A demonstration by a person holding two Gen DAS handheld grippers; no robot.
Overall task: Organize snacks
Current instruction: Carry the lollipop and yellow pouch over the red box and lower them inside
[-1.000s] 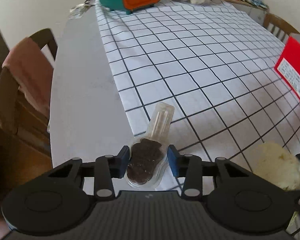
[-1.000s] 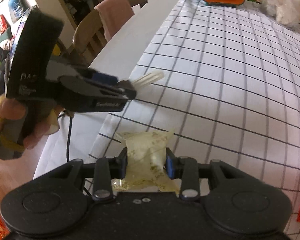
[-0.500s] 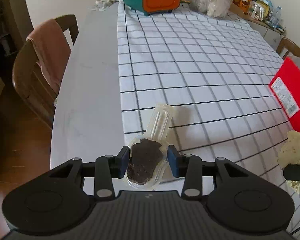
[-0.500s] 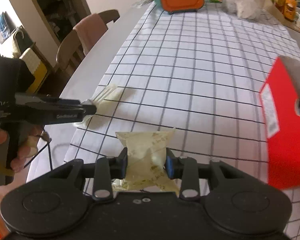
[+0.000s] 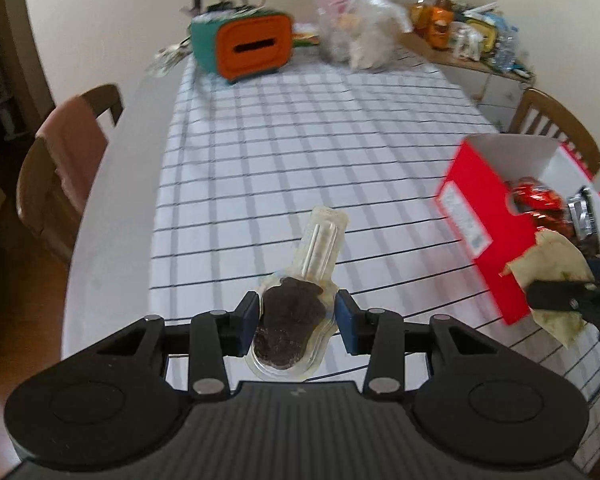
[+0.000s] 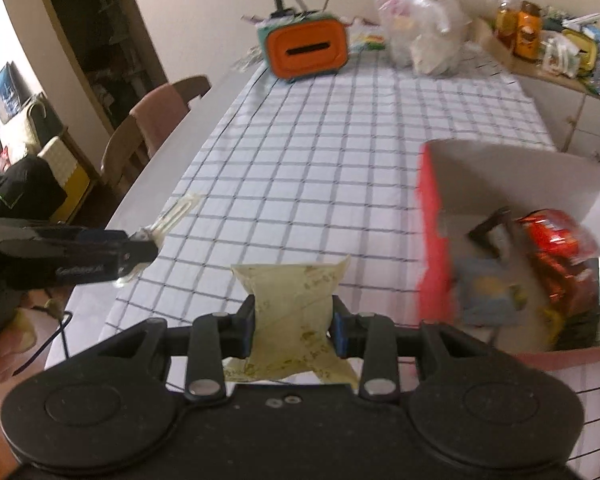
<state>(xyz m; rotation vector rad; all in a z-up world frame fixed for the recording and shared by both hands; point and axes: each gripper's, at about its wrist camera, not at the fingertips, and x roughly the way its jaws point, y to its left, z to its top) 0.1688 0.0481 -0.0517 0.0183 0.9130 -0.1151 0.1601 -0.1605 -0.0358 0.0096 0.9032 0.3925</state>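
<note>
Clear plastic wraps the dark chocolate snack on a stick, which the left gripper clamps between its blue-padded fingers, the pale stick end pointing away over the near part of the white, black-gridded tablecloth. Seen from the right wrist view, the same left gripper sits at the near left edge of the table, the packet's stick end poking out beyond it above the cloth.

The right gripper is clenched on a pale yellow crinkled snack packet, held above the near end of the cloth. In the left wrist view that packet hangs at the near corner of the red cardboard box; whether it touches the box cannot be told.

The open red box stands on the right side of the table, its white inner flap raised. Inside lie a shiny red foil snack bag and a blurred blue and yellow packet.

At the far end of the table sit a teal and orange box with a dark slot and, to its right, a bulging clear plastic bag. A wooden chair draped with a pink cloth stands at the table's left side, and another wooden chair shows beyond the red box on the right.
</note>
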